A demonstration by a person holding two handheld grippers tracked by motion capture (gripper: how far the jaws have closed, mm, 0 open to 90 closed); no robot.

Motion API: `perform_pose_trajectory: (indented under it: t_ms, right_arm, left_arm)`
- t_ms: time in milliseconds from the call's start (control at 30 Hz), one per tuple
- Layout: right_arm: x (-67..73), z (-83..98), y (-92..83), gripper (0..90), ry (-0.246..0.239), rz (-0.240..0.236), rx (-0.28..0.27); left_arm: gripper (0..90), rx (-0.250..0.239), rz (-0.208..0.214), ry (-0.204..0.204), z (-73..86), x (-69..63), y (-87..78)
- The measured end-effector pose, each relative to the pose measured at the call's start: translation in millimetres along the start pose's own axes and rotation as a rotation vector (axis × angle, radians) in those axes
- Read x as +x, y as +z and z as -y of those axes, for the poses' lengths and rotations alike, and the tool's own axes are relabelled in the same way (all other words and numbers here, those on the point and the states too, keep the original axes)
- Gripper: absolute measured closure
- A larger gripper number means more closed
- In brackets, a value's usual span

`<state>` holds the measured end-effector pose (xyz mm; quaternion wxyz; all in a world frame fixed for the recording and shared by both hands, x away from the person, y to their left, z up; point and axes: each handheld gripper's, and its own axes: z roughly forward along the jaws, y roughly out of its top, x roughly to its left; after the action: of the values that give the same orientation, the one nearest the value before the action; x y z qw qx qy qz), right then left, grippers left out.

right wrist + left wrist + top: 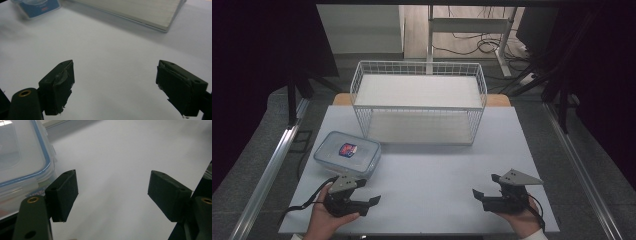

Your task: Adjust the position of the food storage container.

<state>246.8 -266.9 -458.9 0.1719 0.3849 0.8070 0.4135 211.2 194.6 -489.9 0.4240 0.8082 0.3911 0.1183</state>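
While both tools, the left tool (pixel 362 192) and the right tool (pixel 486 187), rest wide and empty on the worktop (pixel 432 170), the lidded plastic container (pixel 347 152) beside the left one looks light, rigid and slick, best gripped across its rim.

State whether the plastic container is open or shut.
Shut: the plastic container has its blue-sealed lid seated flat on top, near the left tongs.

A white wire basket (pixel 419 102) stands at the far middle of the pale tabletop (pixel 437 175). A clear lidded container (pixel 347 153) with a blue seal sits near the left, well apart from the basket.
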Motion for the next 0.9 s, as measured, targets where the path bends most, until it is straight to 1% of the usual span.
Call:
perform_pose_trajectory:
  t_ms: [67, 133, 300, 400, 533, 633, 667, 733, 767, 867, 900]
  right_arm:
    - [-1.3, 0.0, 2.8, 15.8, -0.018, -0.008, 0.005]
    - [-3.1, -0.6, 5.0, 16.3, -0.019, -0.019, 0.004]
    - [-3.5, -2.5, 5.1, 16.4, -0.032, -0.012, -0.001]
    - [-1.4, -3.2, 3.7, 16.4, -0.038, -0.008, -0.003]
    - [2.3, -5.2, 1.5, 16.4, -0.032, 0.0, -0.009]
    - [3.5, -5.6, 1.4, 16.4, -0.025, -0.005, -0.008]
    - [4.6, -5.2, 1.9, 16.9, -0.031, -0.006, -0.005]
    - [4.9, -5.0, 1.5, 17.8, -0.035, -0.009, -0.009]
    - [4.7, -5.0, 0.9, 18.0, -0.036, -0.007, -0.012]
    - [2.0, -4.9, -2.0, 18.2, -0.023, -0.008, -0.03]
    - [1.1, -4.5, -2.4, 18.2, -0.022, -0.009, -0.031]
  left_arm:
    - [24.0, -0.012, -0.004, -0.007, -0.5, 1.0, -2.6]
    - [23.9, -0.021, -0.014, -0.015, -0.4, 1.4, -4.9]
    - [23.8, -0.037, -0.01, -0.025, 0.2, -0.4, -9.2]
    - [23.8, -0.041, -0.018, -0.023, 1.5, -1.7, -13.3]
    - [23.8, -0.058, -0.023, -0.036, 1.9, -2.6, -20.0]
    - [23.8, -0.063, -0.032, -0.043, 1.4, -1.8, -22.0]
    - [23.7, -0.063, -0.032, -0.054, -0.4, 0.5, -23.7]
    - [23.7, -0.061, -0.014, -0.071, -3.7, 5.0, -26.0]
    - [23.7, -0.06, -0.005, -0.088, -6.4, 8.5, -27.0]
    - [23.7, -0.059, -0.001, -0.116, -12.3, 15.0, -27.7]
    - [23.7, -0.053, -0.007, -0.123, -14.7, 17.0, -27.6]
